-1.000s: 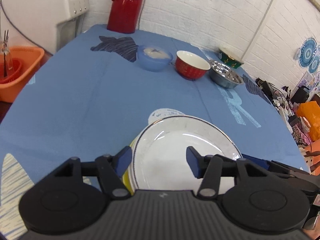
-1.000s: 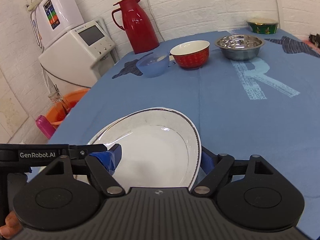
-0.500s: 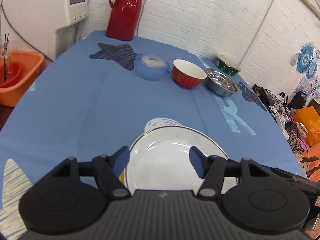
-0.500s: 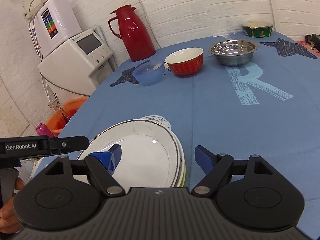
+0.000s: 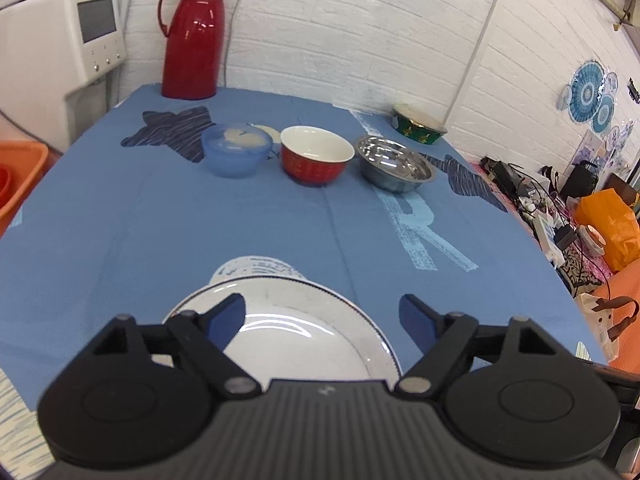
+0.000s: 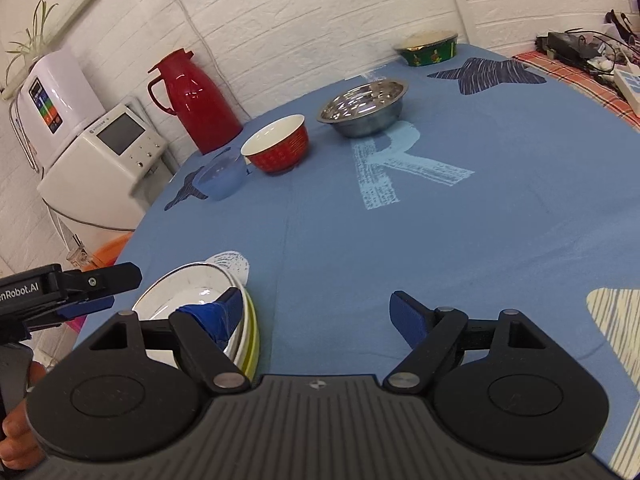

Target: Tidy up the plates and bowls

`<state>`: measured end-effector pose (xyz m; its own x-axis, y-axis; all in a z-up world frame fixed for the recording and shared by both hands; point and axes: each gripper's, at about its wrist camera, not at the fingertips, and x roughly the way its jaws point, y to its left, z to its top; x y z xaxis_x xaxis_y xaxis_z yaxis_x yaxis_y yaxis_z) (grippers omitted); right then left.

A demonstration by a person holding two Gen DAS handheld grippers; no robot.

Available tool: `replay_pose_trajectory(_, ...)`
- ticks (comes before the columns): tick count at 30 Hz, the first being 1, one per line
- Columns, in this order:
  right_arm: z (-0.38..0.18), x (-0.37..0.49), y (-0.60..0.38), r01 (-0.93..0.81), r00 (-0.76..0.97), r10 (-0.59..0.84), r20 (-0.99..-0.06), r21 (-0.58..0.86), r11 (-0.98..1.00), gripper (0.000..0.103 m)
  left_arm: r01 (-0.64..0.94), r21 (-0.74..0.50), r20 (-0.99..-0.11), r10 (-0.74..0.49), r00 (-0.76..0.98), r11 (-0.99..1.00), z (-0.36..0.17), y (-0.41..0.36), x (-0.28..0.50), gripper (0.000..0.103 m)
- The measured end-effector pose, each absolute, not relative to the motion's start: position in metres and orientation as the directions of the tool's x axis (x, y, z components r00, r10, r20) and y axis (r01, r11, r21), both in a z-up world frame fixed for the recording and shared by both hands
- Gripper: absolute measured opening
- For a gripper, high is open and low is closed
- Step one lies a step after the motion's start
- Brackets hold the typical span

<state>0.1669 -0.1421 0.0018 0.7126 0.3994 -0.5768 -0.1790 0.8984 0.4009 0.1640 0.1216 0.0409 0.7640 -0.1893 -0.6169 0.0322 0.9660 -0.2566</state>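
Near the tabletop (image 5: 280, 224) edge the plate stack (image 5: 304, 332) looks done; left gripper (image 5: 322, 312) jaws just spread, right gripper (image 6: 318, 312) spread and empty, so bowls (image 5: 316, 156) next I guess

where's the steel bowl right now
The steel bowl sits at the far side of the blue tablecloth, just right of the red bowl, with the green bowl behind it.

Bright even indoor light; glare on red flask (image 5: 195, 36); fisheye-bent edges; sharp
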Motion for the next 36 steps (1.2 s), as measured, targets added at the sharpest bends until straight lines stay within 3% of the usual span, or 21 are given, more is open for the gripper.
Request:
replay_pose_trajectory(8, 0.000, 0.206, -0.172, -0.183, 0.691, 0.440, -0.574, 0.450, 0.874, 0.067, 0.069, -0.252, -0.657, -0.223, 0.720, 0.965, 0.042, 0.093, 0.219, 0.082)
replay_pose_trajectory(20, 0.026, 0.342, -0.203, -0.202, 0.712, 0.376, -0.593, 0.340, 0.919, 0.067, 0.030, -0.443, -0.692, -0.363, 0.623, 0.896, 0.036, 0.052, 0.368, 0.082)
replay_pose_trajectory(30, 0.027, 0.457, -0.194, -0.202, 0.707, 0.312, -0.634, 0.242, 0.949, 0.068, -0.294, -0.550, -0.733, -0.283, 0.618, 0.781, 0.006, 0.052, 0.442, 0.081)
replay_pose_trajectory(36, 0.011, 0.498, -0.183, -0.203, 0.667, 0.278, -0.691, 0.190, 0.961, 0.068, -0.355, -0.536, -0.743, -0.228, 0.629, 0.766, 0.001, 0.045, 0.454, 0.081)
